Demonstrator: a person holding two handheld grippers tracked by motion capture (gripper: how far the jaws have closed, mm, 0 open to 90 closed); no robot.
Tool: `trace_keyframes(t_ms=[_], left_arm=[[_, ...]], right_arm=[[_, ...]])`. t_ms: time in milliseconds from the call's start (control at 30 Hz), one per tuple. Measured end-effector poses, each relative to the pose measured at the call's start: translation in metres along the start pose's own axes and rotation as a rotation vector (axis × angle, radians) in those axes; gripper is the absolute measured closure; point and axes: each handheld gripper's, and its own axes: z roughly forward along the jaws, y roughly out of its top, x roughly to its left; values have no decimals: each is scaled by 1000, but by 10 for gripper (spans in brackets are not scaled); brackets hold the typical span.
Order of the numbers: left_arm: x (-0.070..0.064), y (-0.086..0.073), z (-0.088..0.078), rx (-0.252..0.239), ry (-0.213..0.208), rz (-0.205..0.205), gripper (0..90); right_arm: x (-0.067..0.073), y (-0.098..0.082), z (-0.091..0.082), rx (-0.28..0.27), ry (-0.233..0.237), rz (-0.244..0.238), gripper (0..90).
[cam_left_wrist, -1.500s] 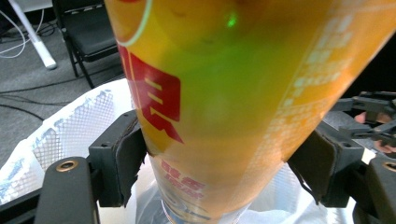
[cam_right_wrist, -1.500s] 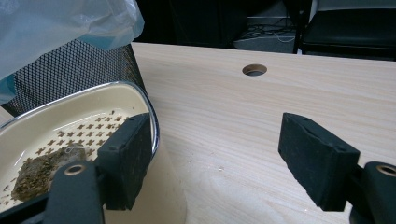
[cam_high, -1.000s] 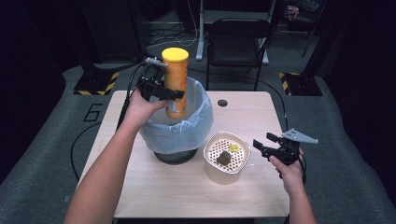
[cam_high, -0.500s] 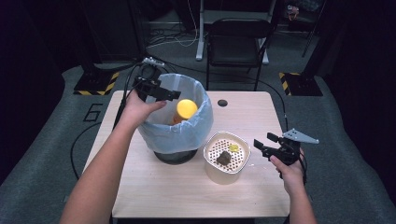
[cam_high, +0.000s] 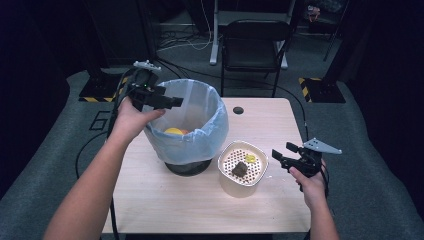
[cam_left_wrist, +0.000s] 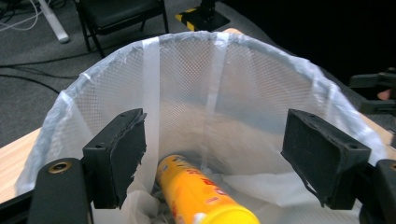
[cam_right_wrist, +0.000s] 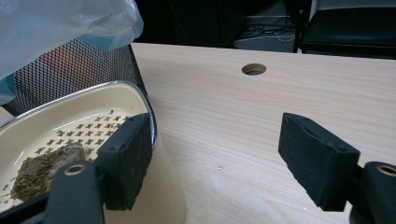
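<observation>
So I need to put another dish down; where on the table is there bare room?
Free: the near strip of table in front of the bin and strainer bowl, and the far right corner around the round hole. Crowded: the middle, where bin and bowl sit close, and the right edge by the right tongs.

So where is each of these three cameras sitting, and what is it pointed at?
High view: above the person's side, looking down on the table; both forearms and claws show.
Left gripper view: on the left claw, open, looking into the lined bin at the yellow can.
Right gripper view: on the right claw, looking across the table past the cream bowl.
Shared: the bin's mesh appears in both gripper views.
</observation>
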Motion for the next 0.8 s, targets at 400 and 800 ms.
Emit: trace_keyframes(t_ms=[400,800], left_arm=[[3,-37,-54,-61,-42,-26,275],[11,-97,-89,-58,-18,-44,298]], right_arm=[[0,-1,-1,7,-10,-9,256],[-2,-3,-2,9,-26,-13,256]])
